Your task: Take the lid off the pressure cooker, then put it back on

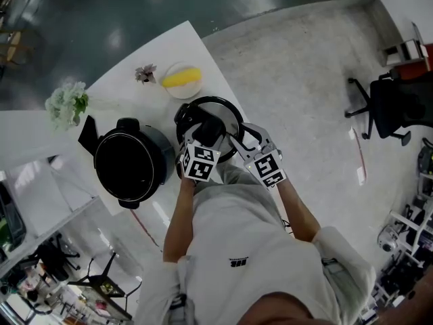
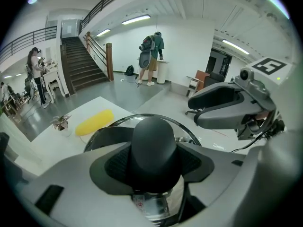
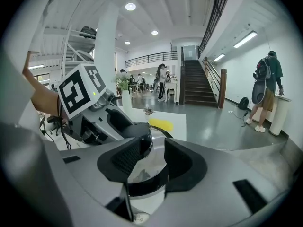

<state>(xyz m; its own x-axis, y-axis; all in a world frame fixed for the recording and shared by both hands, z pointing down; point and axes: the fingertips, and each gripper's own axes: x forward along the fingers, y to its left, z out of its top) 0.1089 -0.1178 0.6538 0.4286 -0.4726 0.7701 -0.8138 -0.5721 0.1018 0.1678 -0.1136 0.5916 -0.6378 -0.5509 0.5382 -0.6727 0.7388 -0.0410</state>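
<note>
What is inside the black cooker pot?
The pot is open and looks dark and empty. Its bottom is too dark to see clearly.

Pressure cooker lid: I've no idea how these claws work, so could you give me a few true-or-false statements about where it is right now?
1. The lid sits on the pot. False: the pot stands open and the lid is held beside it.
2. The left claw grips the lid's black knob. True.
3. The right claw is at the lid's rim. True.
4. The yellow thing lies inside the pot. False: it lies in a white dish beyond the lid.
</note>
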